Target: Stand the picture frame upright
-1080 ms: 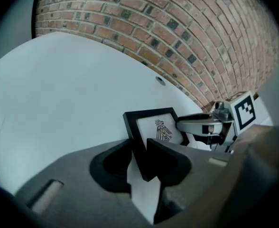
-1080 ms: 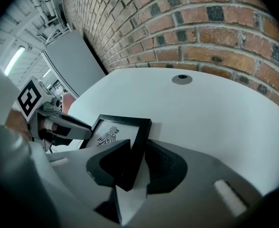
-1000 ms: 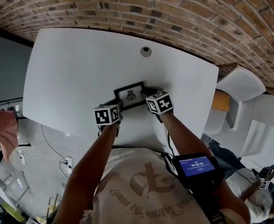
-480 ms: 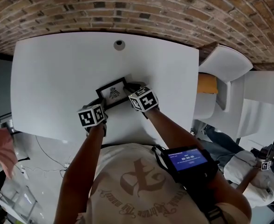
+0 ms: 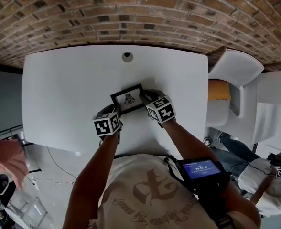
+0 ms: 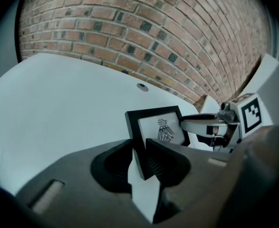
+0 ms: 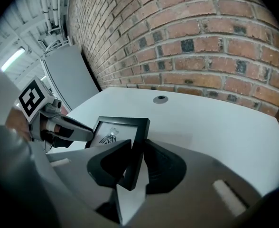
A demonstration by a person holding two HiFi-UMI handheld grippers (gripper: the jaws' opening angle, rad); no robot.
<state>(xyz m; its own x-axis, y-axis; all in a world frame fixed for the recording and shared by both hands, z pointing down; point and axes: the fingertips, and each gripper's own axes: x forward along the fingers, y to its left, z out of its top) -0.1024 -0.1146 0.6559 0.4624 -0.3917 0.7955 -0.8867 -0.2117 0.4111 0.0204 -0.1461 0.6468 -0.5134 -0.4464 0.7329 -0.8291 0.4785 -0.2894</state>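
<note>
Picture frame [image 5: 127,99] | white table [image 5: 59,89] (cable hole [image 5: 127,57]) | brick wall [image 5: 131,13] behind

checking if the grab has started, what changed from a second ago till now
Both grippers have tightened on the picture frame: the left gripper on its left edge, the right gripper, jaws closing, on its right edge. Frame and grippers kept their places on the white table.
</note>
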